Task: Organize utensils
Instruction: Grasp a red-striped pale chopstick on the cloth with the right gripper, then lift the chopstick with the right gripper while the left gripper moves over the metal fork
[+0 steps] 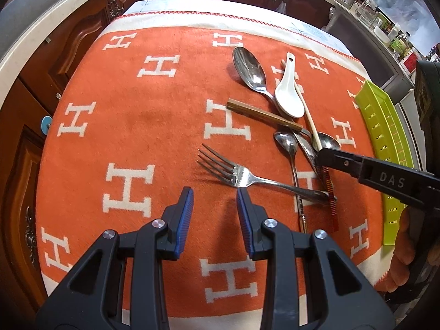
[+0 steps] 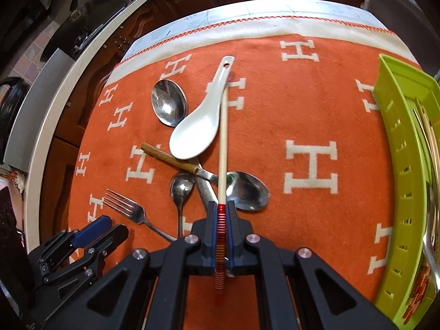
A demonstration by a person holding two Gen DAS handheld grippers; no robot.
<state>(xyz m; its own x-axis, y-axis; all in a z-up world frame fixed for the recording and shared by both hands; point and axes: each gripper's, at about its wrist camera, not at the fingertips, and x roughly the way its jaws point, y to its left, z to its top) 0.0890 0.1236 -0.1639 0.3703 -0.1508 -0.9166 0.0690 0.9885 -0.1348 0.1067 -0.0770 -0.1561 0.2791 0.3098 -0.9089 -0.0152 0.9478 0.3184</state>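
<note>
Several utensils lie jumbled on an orange cloth: a fork (image 1: 242, 177), a white ceramic spoon (image 1: 288, 93), a large metal spoon (image 1: 250, 68), a small metal spoon (image 1: 286, 140) and a wood-handled piece (image 1: 261, 115). My right gripper (image 2: 222, 207) is shut on the red-striped end of a pale chopstick (image 2: 222, 137), whose shaft runs under the white ceramic spoon (image 2: 198, 132). My left gripper (image 1: 214, 195) hangs open just short of the fork's tines, nothing between its blue pads. In the left wrist view the right gripper (image 1: 321, 154) comes in from the right over the pile.
A lime green slotted tray (image 2: 396, 137) stands at the cloth's right edge with several utensils in it; the same tray (image 1: 385, 126) shows in the left wrist view. Wooden cabinets and a counter edge surround the table. The left gripper (image 2: 110, 227) sits at the lower left.
</note>
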